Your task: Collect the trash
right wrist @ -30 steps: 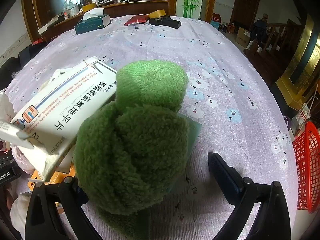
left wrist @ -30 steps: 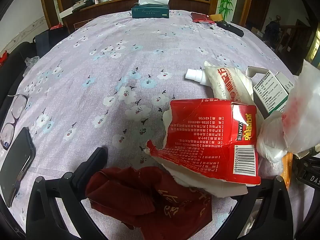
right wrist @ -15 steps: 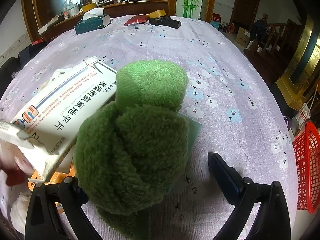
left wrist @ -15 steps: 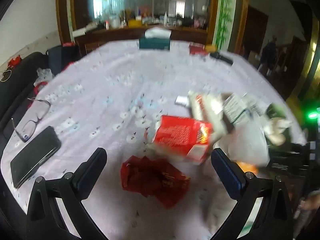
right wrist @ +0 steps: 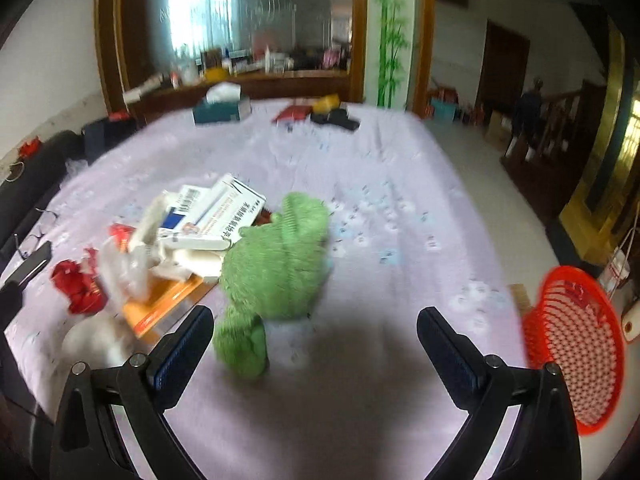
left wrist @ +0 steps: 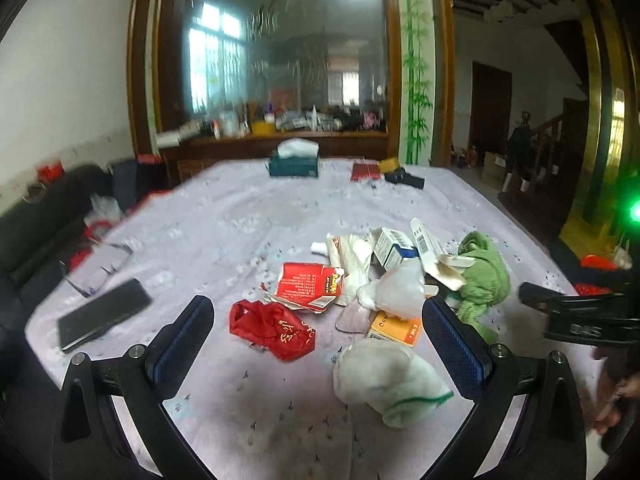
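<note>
Currently both grippers, left gripper (left wrist: 316,344) and right gripper (right wrist: 314,346), are held apart and empty, with the green cloth (right wrist: 276,264) lying just ahead-left of the right one, nearer it.

The red torn box (left wrist: 310,286), ahead between the left fingers (left wrist: 182,332), has white print and a barcode, too small to read. The red bag (left wrist: 272,328) shows pale writing, not readable. The white box (right wrist: 216,216), ahead of the right fingers (right wrist: 182,346), carries blurred Chinese letters and a barcode.
</note>
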A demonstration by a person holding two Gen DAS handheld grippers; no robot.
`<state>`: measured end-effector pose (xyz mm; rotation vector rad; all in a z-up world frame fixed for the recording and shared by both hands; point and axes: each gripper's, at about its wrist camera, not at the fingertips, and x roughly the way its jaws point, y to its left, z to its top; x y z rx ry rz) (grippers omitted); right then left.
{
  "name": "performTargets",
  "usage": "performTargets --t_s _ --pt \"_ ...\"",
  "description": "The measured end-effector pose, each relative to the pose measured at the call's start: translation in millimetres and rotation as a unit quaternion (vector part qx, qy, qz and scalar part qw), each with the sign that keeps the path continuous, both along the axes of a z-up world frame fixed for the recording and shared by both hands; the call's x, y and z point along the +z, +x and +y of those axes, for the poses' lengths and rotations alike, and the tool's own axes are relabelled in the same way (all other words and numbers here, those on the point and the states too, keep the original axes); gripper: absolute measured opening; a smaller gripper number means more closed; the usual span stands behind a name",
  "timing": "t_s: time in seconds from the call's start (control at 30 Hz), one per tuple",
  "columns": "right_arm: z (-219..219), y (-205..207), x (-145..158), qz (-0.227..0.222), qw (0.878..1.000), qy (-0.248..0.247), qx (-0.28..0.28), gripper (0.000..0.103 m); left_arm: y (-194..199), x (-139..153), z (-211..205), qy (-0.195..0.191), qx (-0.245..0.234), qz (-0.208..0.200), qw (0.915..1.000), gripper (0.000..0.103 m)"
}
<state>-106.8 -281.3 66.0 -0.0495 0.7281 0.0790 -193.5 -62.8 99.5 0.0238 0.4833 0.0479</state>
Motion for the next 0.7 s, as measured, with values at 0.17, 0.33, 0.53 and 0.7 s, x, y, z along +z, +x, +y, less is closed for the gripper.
performTargets --t_s 0.17,0.33,0.53,0.7 --pt "-3 -49 6 -0.043 0.999 0.002 -0.006 0.103 -27 -9 -11 0.001 0.016 -0.011 0.9998 0.103" --pt "-13 -76 -6 -0.044 0.998 0.0 -0.034 0.103 -39 -17 -16 0.008 0.02 0.004 0.9998 0.103" --pt "-22 -88 -9 -0.037 0.998 0.008 -0.049 0.103 -48 -23 -18 0.003 0.014 0.013 0.9998 0.103" --pt "-13 -87 -7 -0.046 0.998 -0.015 -0.049 0.103 -41 -28 -20 0.008 0.014 0.022 0.9996 0.103"
